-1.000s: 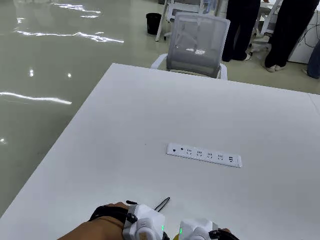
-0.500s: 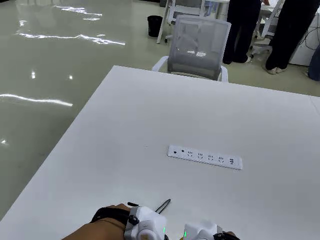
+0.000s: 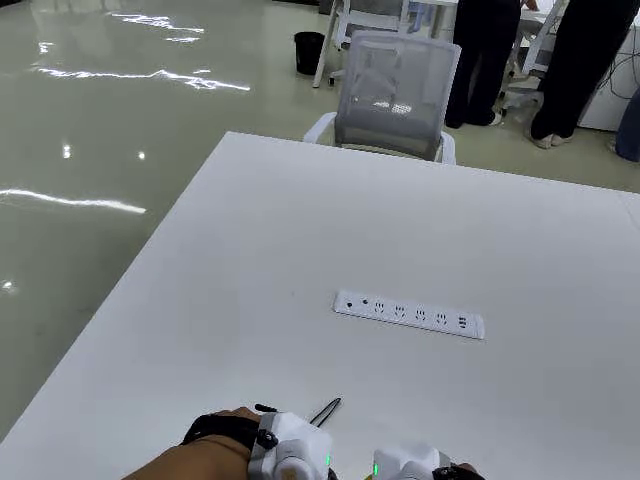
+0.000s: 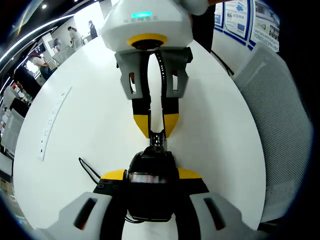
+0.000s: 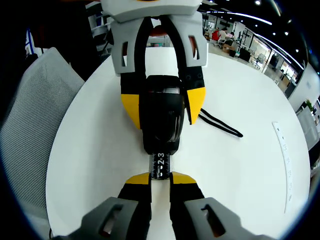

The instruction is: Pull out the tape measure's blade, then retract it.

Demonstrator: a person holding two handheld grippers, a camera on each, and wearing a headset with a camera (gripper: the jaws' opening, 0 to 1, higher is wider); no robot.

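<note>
**Bright, even indoor light; strong fisheye bend in both gripper views**

Head view: sharp and well lit from overhead. Ceiling lamps mirror as white streaks on the glossy floor (image 3: 120,72). The white desk (image 3: 300,230) is evenly lit, close to washed out, with faint shadows.

Left gripper view: heavy barrel distortion, the desk edge curves. The black tape measure (image 4: 151,187) reads dark with little detail.

Right gripper view: lamp strips (image 5: 240,16) glare at top right. The numerals on the blade (image 5: 160,165) are crisp.
</note>
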